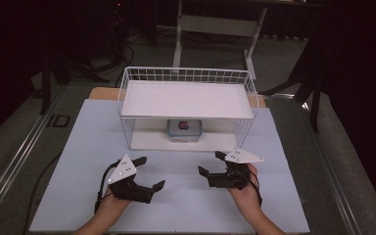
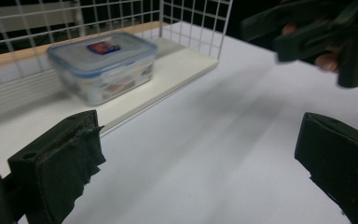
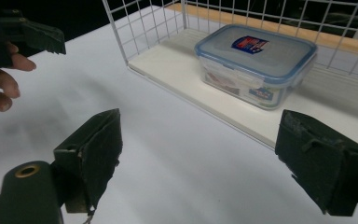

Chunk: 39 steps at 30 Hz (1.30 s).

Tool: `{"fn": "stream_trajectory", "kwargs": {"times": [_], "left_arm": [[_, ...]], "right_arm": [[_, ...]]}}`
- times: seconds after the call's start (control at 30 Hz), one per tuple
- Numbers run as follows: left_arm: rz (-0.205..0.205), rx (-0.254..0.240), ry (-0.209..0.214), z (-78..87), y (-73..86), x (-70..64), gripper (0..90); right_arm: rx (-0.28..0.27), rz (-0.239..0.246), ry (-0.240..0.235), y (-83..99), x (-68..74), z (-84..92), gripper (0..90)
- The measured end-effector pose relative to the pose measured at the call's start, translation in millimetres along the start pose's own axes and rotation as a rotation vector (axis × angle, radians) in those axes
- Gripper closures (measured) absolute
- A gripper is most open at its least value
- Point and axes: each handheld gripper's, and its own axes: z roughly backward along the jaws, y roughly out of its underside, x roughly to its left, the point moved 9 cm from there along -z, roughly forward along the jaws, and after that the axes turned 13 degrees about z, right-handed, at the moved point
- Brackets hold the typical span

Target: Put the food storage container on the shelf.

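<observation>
A clear plastic container with a blue-rimmed lid stood on the lower board of a white wire rack, under the rack's upper shelf, toward the far edge of the worktop and about midway between its left and right edges. In the right gripper view the container sat upright with its lid on, a label on top, apart from the rack's wire walls.

The left gripper hovered over the near left part of the worktop, jaws spread wide with nothing between them. The right gripper was over the near right part, jaws likewise wide apart and empty. Both grippers were well short of the rack's front edge, pointing inward toward each other, each held in a hand that came in from the near edge.
</observation>
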Motion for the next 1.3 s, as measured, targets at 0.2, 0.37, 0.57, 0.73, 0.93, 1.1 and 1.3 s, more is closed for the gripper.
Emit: {"fn": "stream_trajectory", "kwargs": {"times": [0.2, 0.37, 0.57, 0.73, 0.93, 1.1, 1.3], "left_arm": [[0.013, 0.000, -0.028, 12.1, 3.7, 9.9, 1.5], [0.021, 0.008, -0.040, 18.0, 7.8, 13.9, 1.5], [0.029, 0.021, -0.049, 20.7, 16.6, 21.7, 1.5], [0.028, 0.022, -0.050, 20.8, 20.1, 26.6, 1.5], [0.028, 0.038, -0.050, 18.2, 25.6, 30.6, 1.5], [0.022, 0.052, -0.064, 14.9, 30.0, 32.2, 1.6], [0.010, 0.039, -0.077, 12.5, 26.9, 30.6, 1.6]], "right_arm": [[0.000, -0.013, -0.006, 6.9, -2.2, 12.7, 14.6], [0.007, -0.006, 0.001, 15.1, -10.1, 19.4, 14.6], [0.038, -0.004, 0.021, 31.8, -17.7, 26.2, 14.6], [0.039, -0.006, 0.026, 41.4, -21.9, 32.8, 14.6], [0.079, 0.020, 0.023, 62.0, -25.6, 31.8, 14.6], [0.077, -0.014, 0.020, 69.9, -32.9, 30.1, 14.6], [0.082, -0.010, 0.028, 72.0, -37.7, 30.3, 14.6]]}}
